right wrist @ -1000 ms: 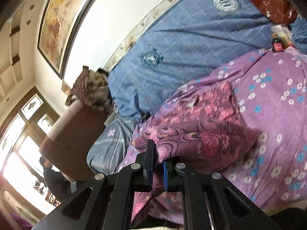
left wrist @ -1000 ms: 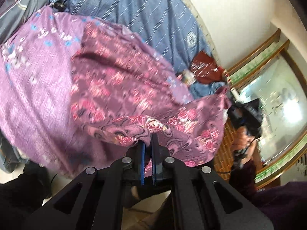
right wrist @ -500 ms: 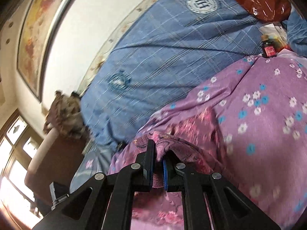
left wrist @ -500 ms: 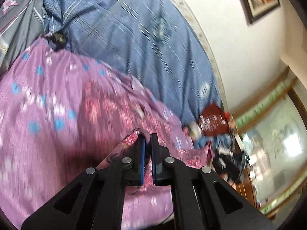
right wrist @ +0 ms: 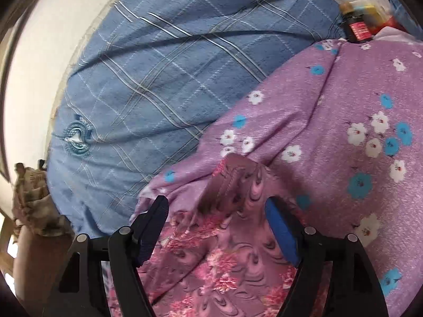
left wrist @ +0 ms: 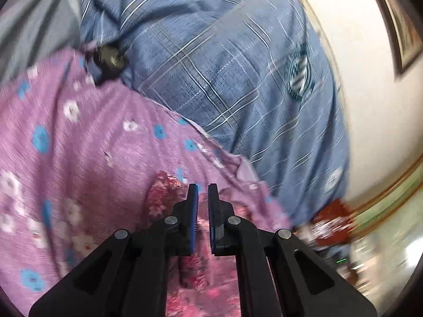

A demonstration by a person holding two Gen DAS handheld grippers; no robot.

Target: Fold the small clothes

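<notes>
The garment (right wrist: 224,251) lies on the purple sheet (right wrist: 330,132), its edge laid over to make the fold. My right gripper (right wrist: 216,227) is spread wide, jaws either side of that edge, gripping nothing. My left gripper (left wrist: 202,206) is nearly closed; whether it pinches cloth, I can't tell. Beyond lies the blue quilt (right wrist: 158,66).

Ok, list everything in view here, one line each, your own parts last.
floral garment: one, dark pink and maroon, lying on the purple sheet below both grippers.
purple sheet: one, lilac with white and blue flowers, spread over the bed.
blue quilt: one, blue plaid with round emblems, beyond the sheet.
small bottle: one, dark with red label, at the sheet's far edge.
picture frame: one, dark, on the cream wall.
left gripper: black with blue pads, nearly closed; blur hides any pinched cloth.
right gripper: same colours, wide open over the garment.
</notes>
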